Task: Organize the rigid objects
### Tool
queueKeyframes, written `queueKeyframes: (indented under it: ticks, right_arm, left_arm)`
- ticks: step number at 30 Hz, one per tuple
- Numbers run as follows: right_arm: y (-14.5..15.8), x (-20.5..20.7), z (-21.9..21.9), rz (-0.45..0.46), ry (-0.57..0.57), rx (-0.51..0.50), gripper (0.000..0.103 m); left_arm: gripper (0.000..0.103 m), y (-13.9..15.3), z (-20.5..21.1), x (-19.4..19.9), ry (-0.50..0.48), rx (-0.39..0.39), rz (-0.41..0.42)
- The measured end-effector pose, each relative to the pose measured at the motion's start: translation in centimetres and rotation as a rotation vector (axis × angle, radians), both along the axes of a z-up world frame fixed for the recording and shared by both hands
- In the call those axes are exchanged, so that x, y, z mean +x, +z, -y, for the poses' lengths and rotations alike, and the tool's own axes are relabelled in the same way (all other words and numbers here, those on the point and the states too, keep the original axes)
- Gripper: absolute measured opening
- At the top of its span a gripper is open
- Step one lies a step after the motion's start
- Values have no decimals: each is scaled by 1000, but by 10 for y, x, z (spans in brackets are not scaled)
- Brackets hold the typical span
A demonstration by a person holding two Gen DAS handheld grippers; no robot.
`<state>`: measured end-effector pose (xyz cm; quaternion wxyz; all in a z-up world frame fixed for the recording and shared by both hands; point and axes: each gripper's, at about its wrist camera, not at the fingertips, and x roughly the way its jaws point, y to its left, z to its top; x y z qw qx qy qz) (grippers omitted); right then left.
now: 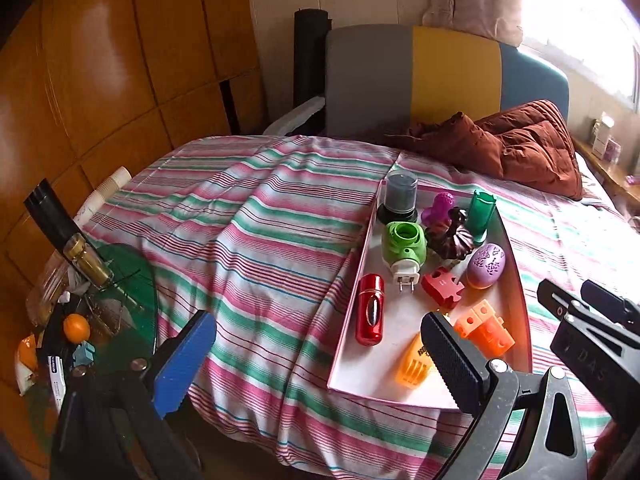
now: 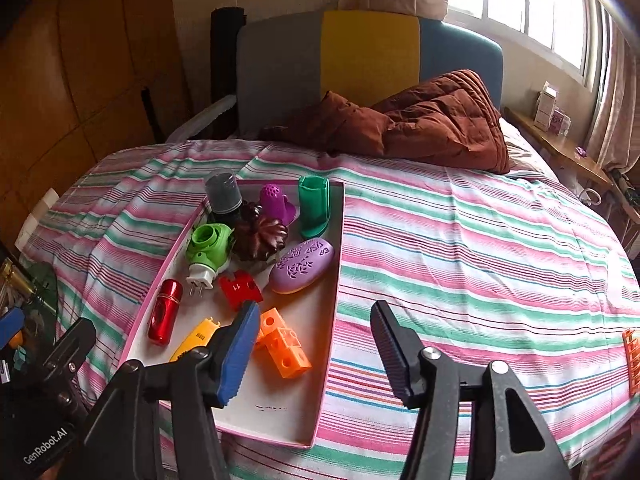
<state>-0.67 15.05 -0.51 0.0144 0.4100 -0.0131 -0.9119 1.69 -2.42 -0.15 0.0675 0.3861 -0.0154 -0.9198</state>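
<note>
Ten rigid items already lie in the shallow pink-edged tray [image 2: 320,420] on the striped bed [image 2: 480,240]. Listed left to right in the right wrist view: red cylinder [image 2: 165,312] at the tray's 9 o'clock edge; yellow plastic piece [image 2: 196,340] at 7 o'clock, partly hidden; green plug-in unit [image 2: 208,246]; grey cap on a black base [image 2: 224,194] at 11 o'clock; red puzzle-shaped block [image 2: 240,290], centre; dark brown fluted mould [image 2: 260,238]; orange block cluster [image 2: 284,348], just beside the right gripper's blue pad; purple perforated piece [image 2: 276,200]; lilac patterned oval [image 2: 302,266]; green upright holder [image 2: 314,206] at 1 o'clock.

Outstanding: one orange grid-like piece [image 2: 631,360] on the bed at the frame's 3 o'clock edge, well apart from the tray.

Left gripper [image 1: 320,356]: fingers wide, nothing between them.
Right gripper [image 2: 316,348]: fingers wide, empty, over the tray's near right edge.

Judgement: mostly done; that orange piece probably remains.
</note>
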Motion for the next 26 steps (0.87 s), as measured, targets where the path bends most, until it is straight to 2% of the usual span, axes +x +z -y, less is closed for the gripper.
queueKeyframes:
  ticks: [9,20,26]
  right_arm:
    - [12,-4,1,-31,-24,8,59]
    - [9,-5,-3,-28,-40,7,59]
    - [7,-6,-6,-21,-47,-3,59]
  left_arm:
    - [103,4,-8,-6,-19,-22,4]
    - [103,3,-8,-9,-72,47,27]
    - [103,1,-10,-9,-53,37,21]
